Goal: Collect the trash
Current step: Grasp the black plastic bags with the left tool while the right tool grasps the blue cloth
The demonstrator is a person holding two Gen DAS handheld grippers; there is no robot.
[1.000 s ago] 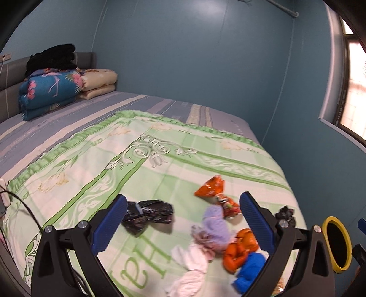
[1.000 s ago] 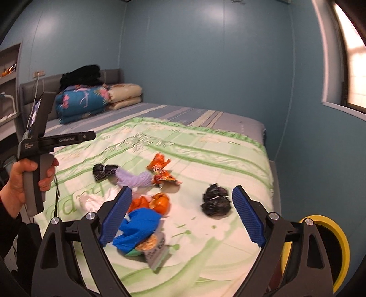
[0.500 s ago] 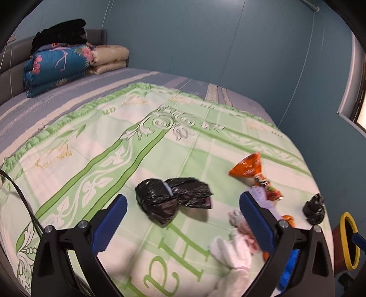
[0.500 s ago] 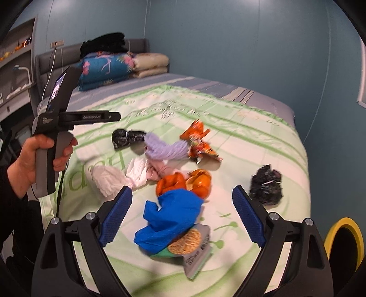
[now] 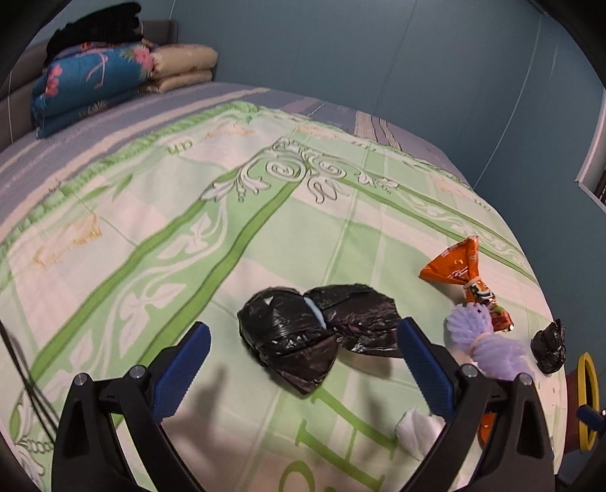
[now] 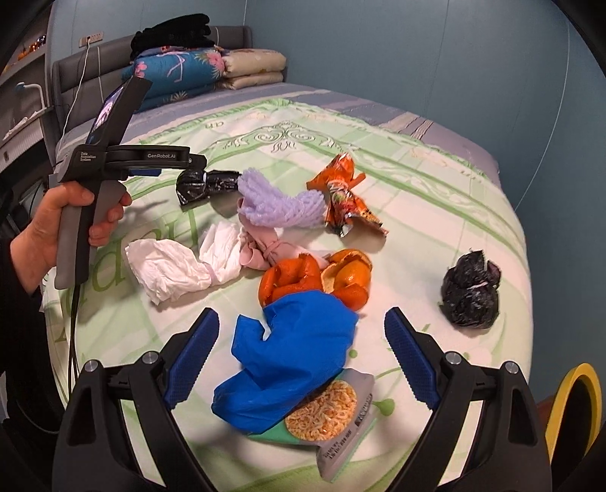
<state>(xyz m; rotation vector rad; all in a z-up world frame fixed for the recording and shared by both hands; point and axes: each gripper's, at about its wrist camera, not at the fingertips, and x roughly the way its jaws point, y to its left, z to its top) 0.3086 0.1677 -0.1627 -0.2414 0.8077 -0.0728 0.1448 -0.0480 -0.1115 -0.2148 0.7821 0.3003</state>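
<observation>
Trash lies scattered on a green patterned bedspread (image 5: pixel 227 212). My left gripper (image 5: pixel 303 371) is open, its blue pads flanking a knotted black plastic bag (image 5: pixel 303 333) without touching it. My right gripper (image 6: pixel 303 355) is open above a crumpled blue bag (image 6: pixel 291 363) that lies on a noodle packet (image 6: pixel 333 420). Orange peels (image 6: pixel 314 276), white tissue (image 6: pixel 170 265), a pink rag (image 6: pixel 261 246), a purple foam net (image 6: pixel 276 204), an orange snack wrapper (image 6: pixel 344 196) and a second black bag (image 6: pixel 469 291) lie beyond. A hand holds the left gripper (image 6: pixel 166 162) near the first black bag (image 6: pixel 204 185).
A yellow-rimmed bin (image 6: pixel 575 401) stands past the bed's right edge. Folded quilts (image 5: pixel 113 79) and dark clothing (image 5: pixel 98 26) are stacked by the headboard. A blue wall closes in on the right. A black cable (image 5: pixel 22 378) runs along the bed's left edge.
Both grippers have dropped lower and closer to the bed. The black bag now sits between the left pads; the blue bag has come between the right pads. Both stay open.
</observation>
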